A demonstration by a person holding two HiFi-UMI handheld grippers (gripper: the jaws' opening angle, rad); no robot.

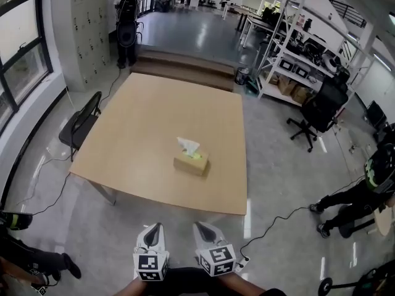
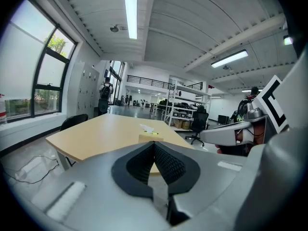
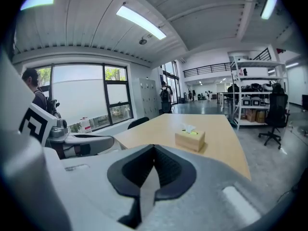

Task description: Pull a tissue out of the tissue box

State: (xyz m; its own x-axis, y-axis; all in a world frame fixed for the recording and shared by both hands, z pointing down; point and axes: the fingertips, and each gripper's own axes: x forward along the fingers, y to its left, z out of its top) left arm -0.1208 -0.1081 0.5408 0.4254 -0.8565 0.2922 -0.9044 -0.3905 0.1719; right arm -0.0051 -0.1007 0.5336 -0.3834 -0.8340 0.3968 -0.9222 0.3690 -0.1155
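Note:
A tan tissue box (image 1: pixel 191 163) stands on the wooden table (image 1: pixel 154 122), toward its near side, with a white tissue (image 1: pixel 187 145) sticking up from its top. The box also shows in the left gripper view (image 2: pixel 150 138) and the right gripper view (image 3: pixel 190 139). Both grippers are held low, short of the table's near edge. My left gripper (image 1: pixel 154 229) and my right gripper (image 1: pixel 202 228) are side by side, each with its jaws closed together and nothing between them. Neither touches the box.
A dark chair (image 1: pixel 80 127) stands at the table's left side. A black office chair (image 1: pixel 321 113) and metal shelving (image 1: pixel 296 48) are at the right. A person (image 1: pixel 128 17) stands far back; others sit at lower right (image 1: pixel 364 193) and lower left (image 1: pixel 24 258). Cables lie on the floor.

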